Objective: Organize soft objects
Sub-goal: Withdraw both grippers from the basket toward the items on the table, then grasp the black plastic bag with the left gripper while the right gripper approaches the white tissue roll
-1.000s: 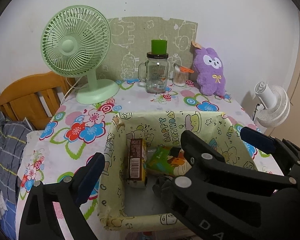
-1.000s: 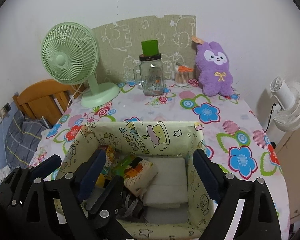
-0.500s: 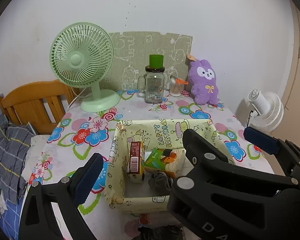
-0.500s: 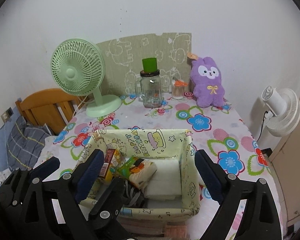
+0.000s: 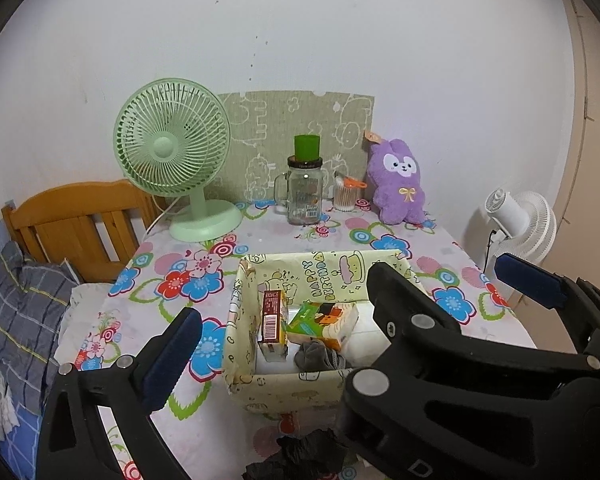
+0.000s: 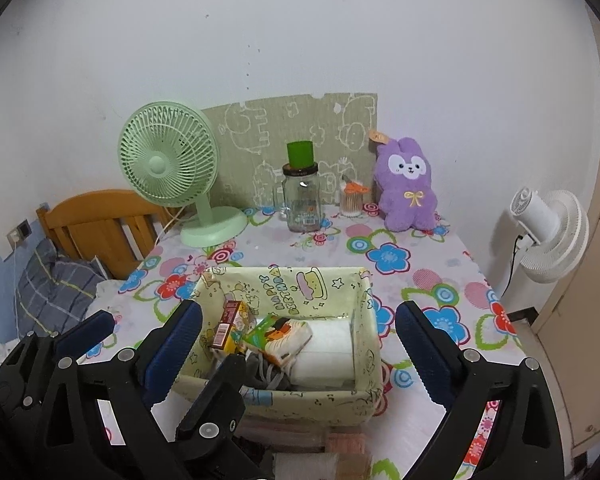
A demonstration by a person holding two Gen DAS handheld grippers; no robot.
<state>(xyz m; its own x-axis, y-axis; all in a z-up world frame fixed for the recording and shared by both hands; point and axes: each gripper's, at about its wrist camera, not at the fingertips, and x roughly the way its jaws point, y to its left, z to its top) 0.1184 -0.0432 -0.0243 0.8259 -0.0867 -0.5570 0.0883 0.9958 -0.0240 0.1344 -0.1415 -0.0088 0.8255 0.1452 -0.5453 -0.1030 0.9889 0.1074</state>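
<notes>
A pale yellow cartoon-print fabric box [image 5: 240,312] [image 6: 364,396] stands on the flowered table. Inside lie a brown carton [image 5: 272,316] [image 6: 226,324], a green-orange tissue pack [image 5: 324,322] [image 6: 278,334], grey socks [image 5: 316,356] [image 6: 266,374] and folded white cloth [image 6: 328,350]. A black soft item [image 5: 300,454] lies on the table in front of the box. A purple plush rabbit [image 5: 398,182] [image 6: 408,184] sits at the back. My left gripper [image 5: 348,304] is open and empty above and before the box. My right gripper [image 6: 298,344] is open and empty too.
A green desk fan [image 5: 172,152] [image 6: 168,160], a glass jar with a green cup on it [image 5: 304,184] [image 6: 300,192] and a cotton-swab holder [image 5: 346,196] stand along the back. A white fan [image 6: 548,228] is right of the table, a wooden headboard [image 5: 80,220] left.
Both grippers have pulled back and up from the box, so it looks smaller and farther. The black item in front of the box has come into the left wrist view.
</notes>
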